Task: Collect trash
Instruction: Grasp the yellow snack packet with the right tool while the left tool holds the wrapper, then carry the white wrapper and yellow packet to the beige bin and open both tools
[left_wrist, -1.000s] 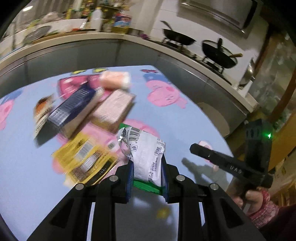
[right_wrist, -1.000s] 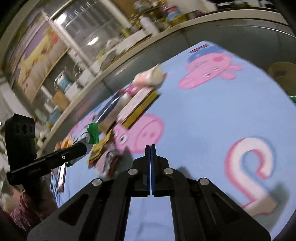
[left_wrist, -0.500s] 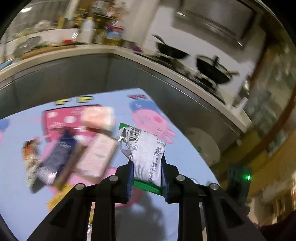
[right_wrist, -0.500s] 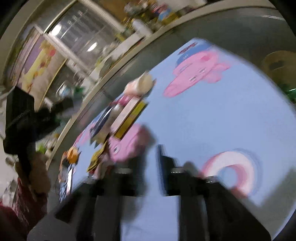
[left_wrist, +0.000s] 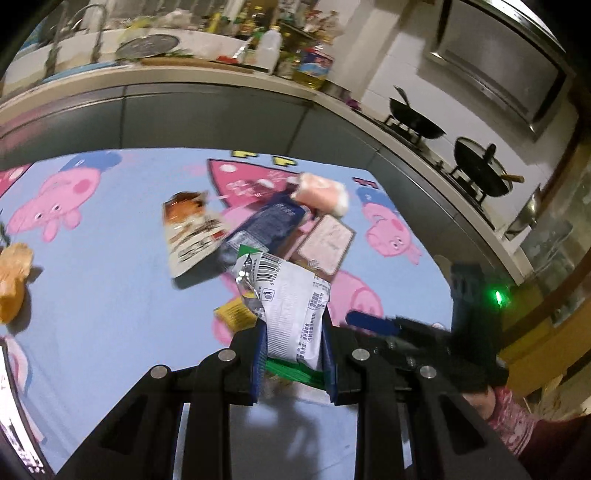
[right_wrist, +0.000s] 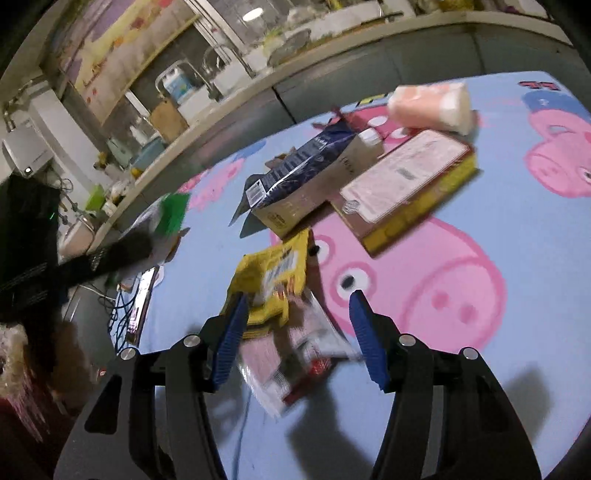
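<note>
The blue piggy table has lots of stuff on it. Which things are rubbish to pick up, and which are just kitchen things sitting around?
Rubbish for the job:
- white wrapper, clamped in the left gripper
- yellow packet and crumpled pink wrapper, between the opening jaws of the right gripper
- dark blue carton
- pink-topped box

Just sitting around:
- two black woks
- bottles on the counter

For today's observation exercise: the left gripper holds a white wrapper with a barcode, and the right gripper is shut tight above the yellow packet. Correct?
One slip: the right gripper is opening, not shut, as the right wrist view shows, above the yellow packet. The left gripper does hold the white wrapper.
</note>
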